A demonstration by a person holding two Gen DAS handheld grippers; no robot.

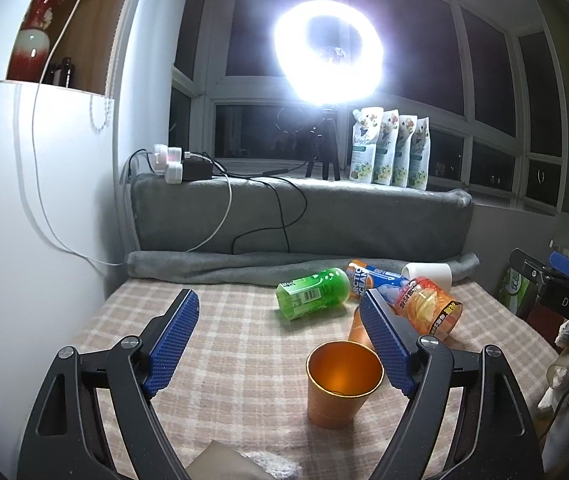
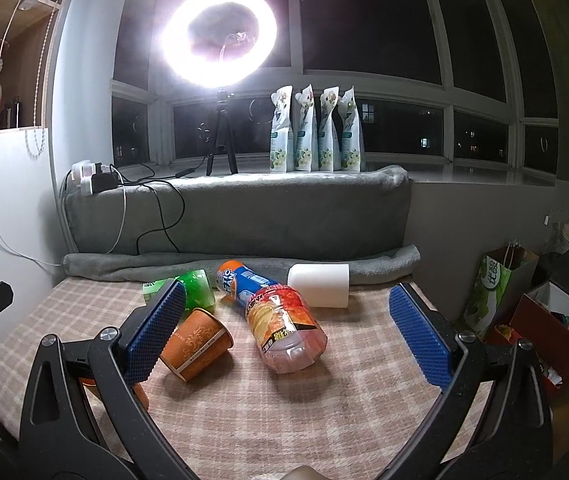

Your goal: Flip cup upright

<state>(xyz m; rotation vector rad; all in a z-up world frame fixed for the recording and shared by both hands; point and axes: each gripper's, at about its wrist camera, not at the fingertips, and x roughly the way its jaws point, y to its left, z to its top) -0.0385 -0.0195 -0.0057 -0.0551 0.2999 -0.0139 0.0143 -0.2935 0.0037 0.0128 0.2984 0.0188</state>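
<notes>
An orange metal cup (image 1: 342, 384) stands upright on the checked cloth, mouth up, between and just ahead of my left gripper's (image 1: 280, 308) open blue fingers. A second orange cup with a gold pattern (image 2: 198, 344) lies on its side beside my right gripper's left finger; in the left wrist view only a sliver of it (image 1: 358, 326) shows behind the right finger. My right gripper (image 2: 288, 298) is open and empty above the cloth. A white cup (image 2: 319, 285) lies on its side at the back.
A green bottle (image 1: 312, 292), a blue-orange bottle (image 2: 244, 280) and a red-orange bottle (image 2: 284, 326) lie on the cloth (image 2: 244, 420). A grey cushion (image 2: 244, 216), cables, a ring light (image 2: 220, 32) and several pouches stand behind. Bags and boxes (image 2: 544, 320) sit to the right.
</notes>
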